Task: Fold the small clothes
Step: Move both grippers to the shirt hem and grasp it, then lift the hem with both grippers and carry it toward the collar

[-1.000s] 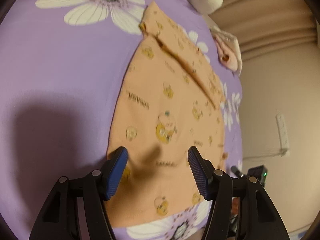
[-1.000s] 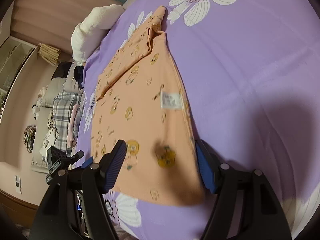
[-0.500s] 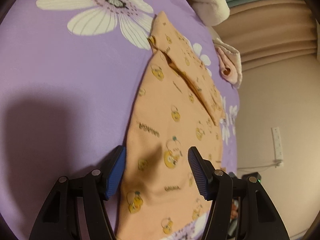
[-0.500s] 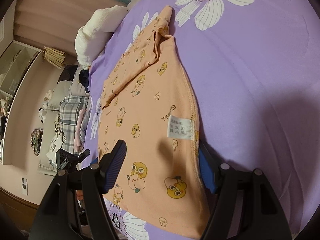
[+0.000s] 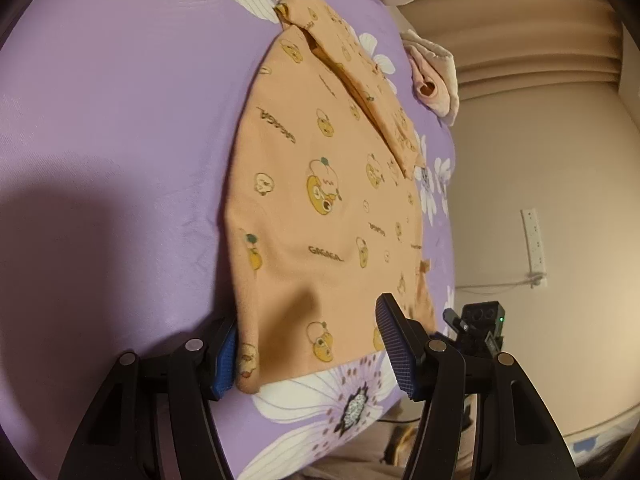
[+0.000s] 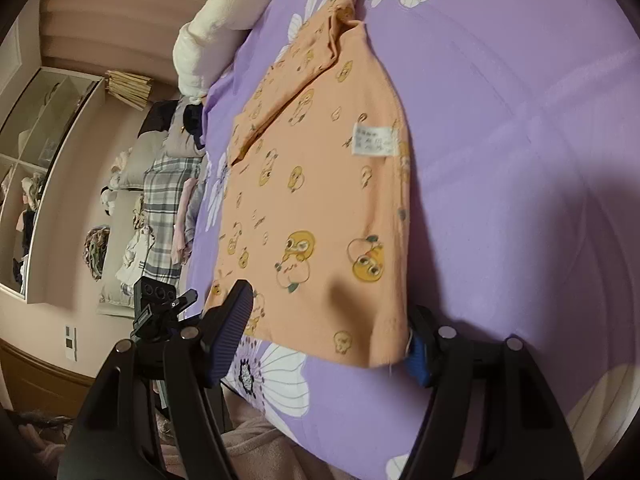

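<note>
A small orange garment (image 5: 320, 200) printed with yellow cartoon faces lies flat on the purple flowered bedsheet (image 5: 120, 120), one part folded over at its far end. My left gripper (image 5: 308, 348) is open, its jaws straddling the garment's near corner, the left pad (image 5: 224, 356) against the cloth's edge. In the right wrist view the garment (image 6: 320, 184) shows a white care label (image 6: 374, 140). My right gripper (image 6: 324, 336) is open and straddles the near hem, its right pad (image 6: 416, 356) partly hidden behind the corner.
A cream pillow (image 6: 212, 36) and a pink folded garment (image 5: 432, 80) lie at the far end of the bed. A pile of plaid clothes (image 6: 160, 208) and shelves (image 6: 40, 160) stand beside the bed. The other gripper's camera (image 5: 480, 320) shows past the bed edge.
Both grippers have pulled back toward the garment's near hem and lowered, so their open jaws now straddle its two near corners. The garment has stayed in place.
</note>
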`<state>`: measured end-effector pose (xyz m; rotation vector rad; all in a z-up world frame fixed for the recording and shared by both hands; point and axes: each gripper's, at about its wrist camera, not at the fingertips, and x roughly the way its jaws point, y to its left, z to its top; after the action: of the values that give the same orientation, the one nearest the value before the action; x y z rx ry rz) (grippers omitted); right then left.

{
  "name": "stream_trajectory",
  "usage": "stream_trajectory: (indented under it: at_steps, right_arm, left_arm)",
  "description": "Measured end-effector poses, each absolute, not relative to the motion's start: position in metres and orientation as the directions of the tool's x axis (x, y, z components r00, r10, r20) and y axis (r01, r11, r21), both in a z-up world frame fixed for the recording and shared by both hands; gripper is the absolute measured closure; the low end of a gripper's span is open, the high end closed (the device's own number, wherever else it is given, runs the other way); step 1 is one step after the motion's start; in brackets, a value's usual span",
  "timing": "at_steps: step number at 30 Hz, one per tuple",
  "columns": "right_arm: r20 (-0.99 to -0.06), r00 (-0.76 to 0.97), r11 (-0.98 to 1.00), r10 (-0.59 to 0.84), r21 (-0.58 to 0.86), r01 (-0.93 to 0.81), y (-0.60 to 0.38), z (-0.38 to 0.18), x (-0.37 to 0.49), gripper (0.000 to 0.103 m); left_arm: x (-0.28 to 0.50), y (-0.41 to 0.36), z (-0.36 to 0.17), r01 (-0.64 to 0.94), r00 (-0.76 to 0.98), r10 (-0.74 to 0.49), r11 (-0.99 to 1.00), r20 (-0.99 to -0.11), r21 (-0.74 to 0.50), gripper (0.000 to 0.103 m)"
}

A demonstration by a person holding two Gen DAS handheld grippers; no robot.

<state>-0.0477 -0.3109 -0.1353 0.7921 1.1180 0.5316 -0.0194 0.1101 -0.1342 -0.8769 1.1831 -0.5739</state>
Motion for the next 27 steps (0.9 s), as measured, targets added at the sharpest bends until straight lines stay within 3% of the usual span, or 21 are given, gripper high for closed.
stream_trajectory:
  at_steps: [7, 13, 20, 27]
  right_arm:
    - [-0.558, 0.367, 0.598, 0.744, 0.801, 0.005, -0.295, -0.138, -0.033, 0.035]
    - [-0.567, 0.386, 0.603, 0.728, 0.797, 0.033, -0.294, -0.143, -0.026, 0.052]
    - [-0.574, 0.411, 0.604, 0.709, 0.794, 0.068, -0.304, -0.149, -0.034, 0.073]
    - [-0.592, 0.410, 0.622, 0.694, 0.779, 0.073, -0.301, -0.147, -0.033, 0.075]
  left_arm:
    - [-0.005, 0.091, -0.134, -0.037, 0.316, -0.777, 0.562, -0.543, -0.826, 0.042]
    - [-0.002, 0.089, -0.135, -0.044, 0.321, -0.769, 0.571, -0.553, -0.820, 0.042]
    - [-0.004, 0.093, -0.137, -0.067, 0.322, -0.759, 0.578, -0.566, -0.814, 0.052]
    - [-0.004, 0.090, -0.135, -0.064, 0.324, -0.744, 0.599, -0.585, -0.798, 0.054]
